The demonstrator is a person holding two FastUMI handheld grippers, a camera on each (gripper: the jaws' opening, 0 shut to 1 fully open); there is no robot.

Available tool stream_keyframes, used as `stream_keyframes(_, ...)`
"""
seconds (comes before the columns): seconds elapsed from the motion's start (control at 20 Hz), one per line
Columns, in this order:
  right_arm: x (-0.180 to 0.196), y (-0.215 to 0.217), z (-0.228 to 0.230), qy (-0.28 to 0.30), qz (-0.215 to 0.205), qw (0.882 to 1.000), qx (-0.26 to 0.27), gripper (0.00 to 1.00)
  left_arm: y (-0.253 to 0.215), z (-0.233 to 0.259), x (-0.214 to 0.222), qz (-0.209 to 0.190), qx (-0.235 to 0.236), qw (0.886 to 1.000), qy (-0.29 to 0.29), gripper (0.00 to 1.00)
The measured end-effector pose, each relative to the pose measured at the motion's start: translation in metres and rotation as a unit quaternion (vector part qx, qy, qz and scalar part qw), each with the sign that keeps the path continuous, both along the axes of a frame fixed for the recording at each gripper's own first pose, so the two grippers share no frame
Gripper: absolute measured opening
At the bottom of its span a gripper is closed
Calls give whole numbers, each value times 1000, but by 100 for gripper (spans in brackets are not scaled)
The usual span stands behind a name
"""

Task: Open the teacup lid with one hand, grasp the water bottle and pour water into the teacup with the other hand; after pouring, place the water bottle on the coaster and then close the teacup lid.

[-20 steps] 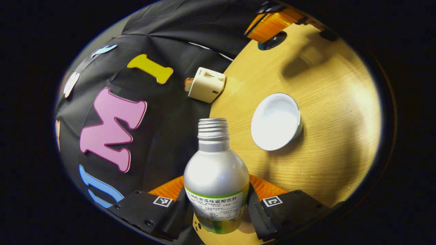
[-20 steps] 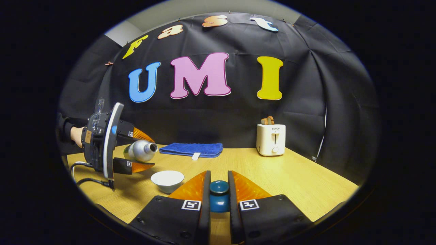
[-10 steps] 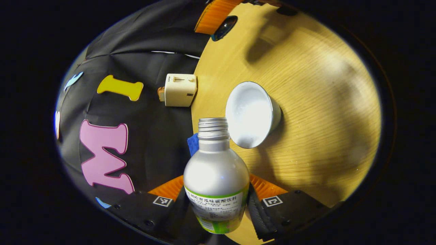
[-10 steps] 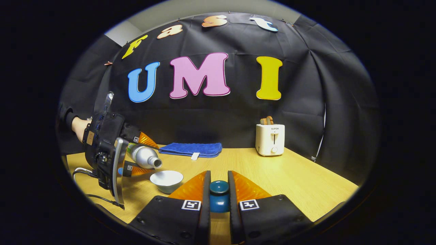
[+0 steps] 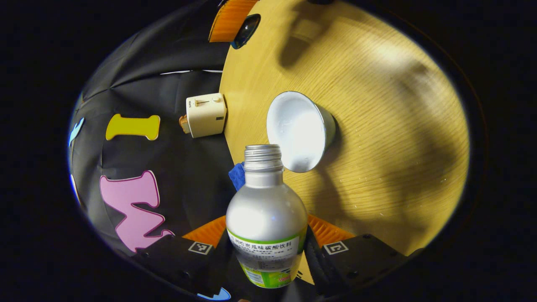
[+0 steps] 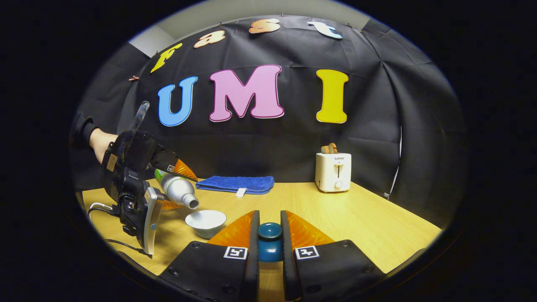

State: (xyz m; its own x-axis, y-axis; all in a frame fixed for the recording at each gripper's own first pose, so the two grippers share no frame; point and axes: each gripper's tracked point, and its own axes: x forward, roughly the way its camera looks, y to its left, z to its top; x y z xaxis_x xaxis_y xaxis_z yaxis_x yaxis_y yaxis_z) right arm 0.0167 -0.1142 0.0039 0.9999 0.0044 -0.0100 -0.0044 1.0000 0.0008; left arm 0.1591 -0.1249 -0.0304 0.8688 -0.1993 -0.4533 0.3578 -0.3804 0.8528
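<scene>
In the left gripper view, the left gripper has its 2 fingers closed against the sides of the water bottle, gripping it around the labelled lower body. The bottle is silver, uncapped, with a threaded neck, and it points away from the camera toward the teacup. The bottle's mouth sits just beside the near rim of the cup. The teacup is white and open, standing on the wooden table; I cannot tell whether any water is in it.

In the right gripper view, the left gripper is held by a hand over the table's left side, and the water bottle tilts mouth-down just above and left of the teacup, which stands near the front left part of the table. The right gripper has its 2 fingers pressed on the knob of the dark teal teacup lid, held clear of the cup and to its right.

A folded blue towel lies along the table's back edge, and a cream toaster stands near the back right corner.
</scene>
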Motion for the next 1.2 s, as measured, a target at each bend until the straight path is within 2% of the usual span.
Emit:
stream_keyframes(0.35,0,0,0,0,1,1000,0,27,0,5,3,-5,52,999,-6,82)
stream_keyframes(0.85,-1,1,1,1,4,1000,0,27,10,5,10,1,91,996,-4,82)
stream_keyframes(1.2,-1,2,1,1,5,1000,0,27,12,11,12,-8,127,992,-6,82)
